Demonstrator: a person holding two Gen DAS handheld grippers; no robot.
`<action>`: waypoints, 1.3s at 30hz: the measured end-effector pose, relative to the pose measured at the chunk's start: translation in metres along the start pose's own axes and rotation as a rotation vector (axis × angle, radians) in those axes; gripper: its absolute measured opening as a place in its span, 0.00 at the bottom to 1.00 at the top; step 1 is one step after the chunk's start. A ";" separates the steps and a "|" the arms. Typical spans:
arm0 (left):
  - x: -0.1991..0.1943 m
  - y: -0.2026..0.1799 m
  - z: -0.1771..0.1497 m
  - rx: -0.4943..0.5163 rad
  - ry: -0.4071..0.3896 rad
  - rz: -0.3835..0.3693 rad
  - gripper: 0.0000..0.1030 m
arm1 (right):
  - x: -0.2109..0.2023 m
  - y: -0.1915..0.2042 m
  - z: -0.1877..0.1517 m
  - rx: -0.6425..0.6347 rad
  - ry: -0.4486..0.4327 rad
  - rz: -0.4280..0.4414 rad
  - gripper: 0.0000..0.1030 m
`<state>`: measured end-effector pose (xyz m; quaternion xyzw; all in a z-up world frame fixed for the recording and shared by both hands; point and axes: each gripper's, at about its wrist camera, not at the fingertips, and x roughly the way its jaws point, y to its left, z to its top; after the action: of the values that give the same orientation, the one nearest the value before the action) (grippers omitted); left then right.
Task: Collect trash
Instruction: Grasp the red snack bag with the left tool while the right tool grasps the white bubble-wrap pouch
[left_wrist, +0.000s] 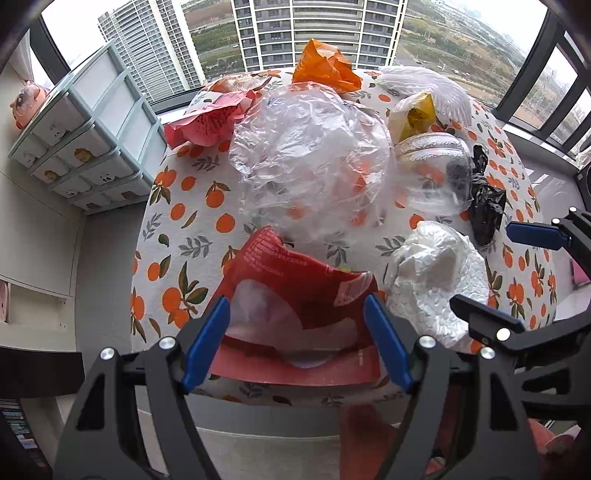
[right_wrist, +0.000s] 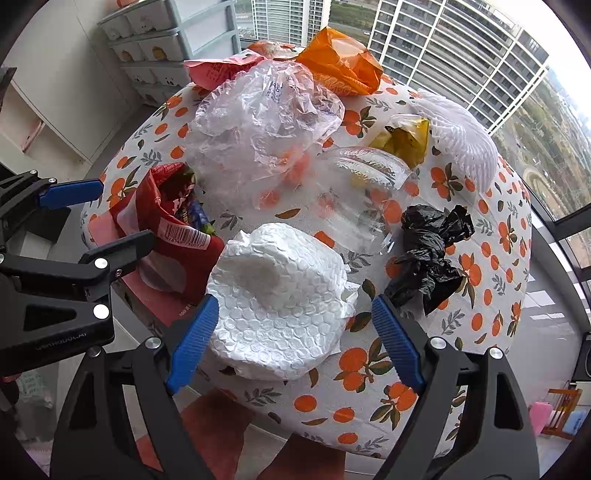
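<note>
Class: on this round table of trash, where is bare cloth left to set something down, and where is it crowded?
Bare cloth shows on the table's near right edge, below the black bag and right of the bubble wrap, and along its left edge beside the clear bag. The middle and far side are crowded with overlapping bags.

Black hand-held gripper (left_wrist: 297, 339), ribbed blue fingertips (left_wrist: 207, 343), silver screws

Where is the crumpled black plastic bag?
The crumpled black plastic bag lies on the right side of the orange-print table, beside the clear plastic container, beyond the open right gripper.
</note>
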<state>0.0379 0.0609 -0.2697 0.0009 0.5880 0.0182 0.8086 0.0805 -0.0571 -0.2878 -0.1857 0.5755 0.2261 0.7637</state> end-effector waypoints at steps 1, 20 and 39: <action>0.011 0.002 0.001 -0.002 0.020 -0.001 0.73 | 0.006 -0.001 0.000 0.000 0.005 -0.003 0.80; 0.046 -0.010 -0.011 0.132 0.004 0.015 0.60 | 0.047 0.004 0.000 0.023 0.072 0.083 0.63; -0.015 -0.017 -0.018 0.138 -0.077 -0.038 0.39 | -0.013 -0.013 -0.022 0.037 -0.008 0.141 0.28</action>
<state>0.0165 0.0426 -0.2617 0.0460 0.5562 -0.0377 0.8289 0.0672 -0.0819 -0.2812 -0.1296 0.5881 0.2695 0.7514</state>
